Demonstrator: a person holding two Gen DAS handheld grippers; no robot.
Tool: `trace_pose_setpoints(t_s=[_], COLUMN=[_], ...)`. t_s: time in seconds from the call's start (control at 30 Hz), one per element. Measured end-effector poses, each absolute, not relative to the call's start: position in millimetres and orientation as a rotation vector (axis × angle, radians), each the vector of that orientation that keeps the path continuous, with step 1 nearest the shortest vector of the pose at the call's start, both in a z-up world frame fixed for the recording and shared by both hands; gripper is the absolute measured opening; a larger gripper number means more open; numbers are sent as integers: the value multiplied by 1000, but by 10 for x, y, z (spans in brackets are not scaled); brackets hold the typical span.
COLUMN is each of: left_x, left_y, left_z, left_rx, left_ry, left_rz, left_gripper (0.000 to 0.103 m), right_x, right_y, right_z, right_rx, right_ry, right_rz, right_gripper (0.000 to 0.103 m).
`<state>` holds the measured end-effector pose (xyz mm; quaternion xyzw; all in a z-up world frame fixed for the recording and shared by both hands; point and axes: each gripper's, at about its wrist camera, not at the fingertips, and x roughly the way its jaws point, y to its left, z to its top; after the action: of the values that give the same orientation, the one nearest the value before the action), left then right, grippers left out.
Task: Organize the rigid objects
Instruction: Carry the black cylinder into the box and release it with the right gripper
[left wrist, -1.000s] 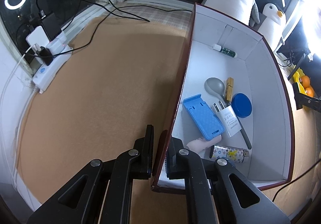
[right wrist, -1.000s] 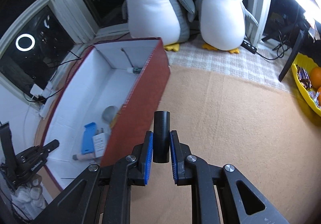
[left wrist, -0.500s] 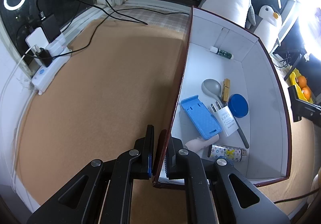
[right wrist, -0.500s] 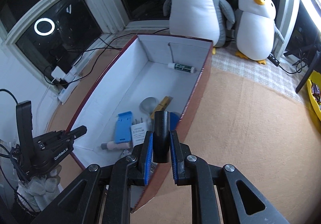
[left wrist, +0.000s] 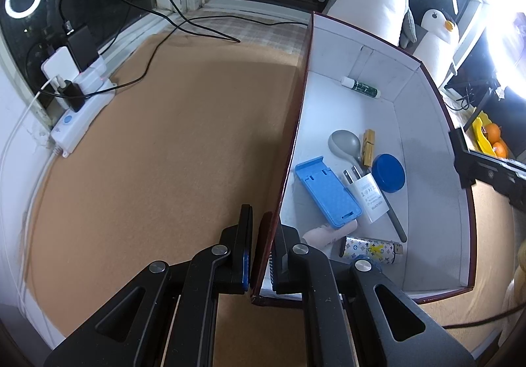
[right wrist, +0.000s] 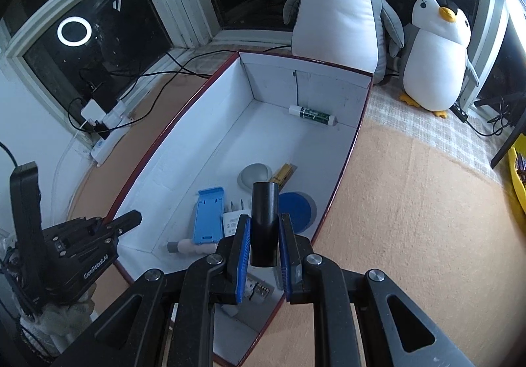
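Black tube [right wrist: 264,225] shifted over box [right wrist: 203,123], between jaws

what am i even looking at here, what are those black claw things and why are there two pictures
No robot here: a person holds a two-finger gripper in each hand, and a fisheye camera on each one looks forward along its fingers. That gives two pictures of one scene.

The left gripper is shut on the near wall of an open box, dark red outside and white inside, steadying it on a tan mat. The right gripper is shut on a black cylinder, held above the box.

Inside the box lie a blue phone stand, a white charger plug, a grey spoon, a wooden clothespin, a blue lid and a green tube. Two plush penguins stand behind.
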<state>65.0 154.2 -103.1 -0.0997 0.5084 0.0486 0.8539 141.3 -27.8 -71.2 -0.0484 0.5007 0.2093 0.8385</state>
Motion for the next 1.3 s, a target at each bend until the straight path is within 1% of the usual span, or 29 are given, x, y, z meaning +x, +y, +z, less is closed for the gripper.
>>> trace_pose_setpoints(t_s=[0.4,1.07,1.1,1.13,1.2,1.27,1.3], left_x=[649,643,640,642,637,638,641], left_y=[1543,1580,1585,1581,1591,1590,1580], left_z=[-1031,-1046,-1049,-1049,-1052,-1052,-1049], left_rx=[-210,-210,-211,-210,-210,-211,-210], left_ry=[1070,1074,1074,1074,1074,1075,1074], left_rz=[103,105,105,105,105,105,105], left_gripper=[8,8,8,8,8,8,8], right_x=[1738,1874,1877,1879,1875,1875,1873], right_y=[-115,-70,-67,-67,-65,-53,-45], right_z=[-862,-1008,-1008,-1007,-992,-978,-973], right_rx=[-120,-132,-132,-132,-131,-136,-138], right_ry=[1072,1093,1093,1091,1080,1074,1071], right_rz=[422,422,425,426,432,436,442], right_gripper=[15,15,18,26,35,40,45])
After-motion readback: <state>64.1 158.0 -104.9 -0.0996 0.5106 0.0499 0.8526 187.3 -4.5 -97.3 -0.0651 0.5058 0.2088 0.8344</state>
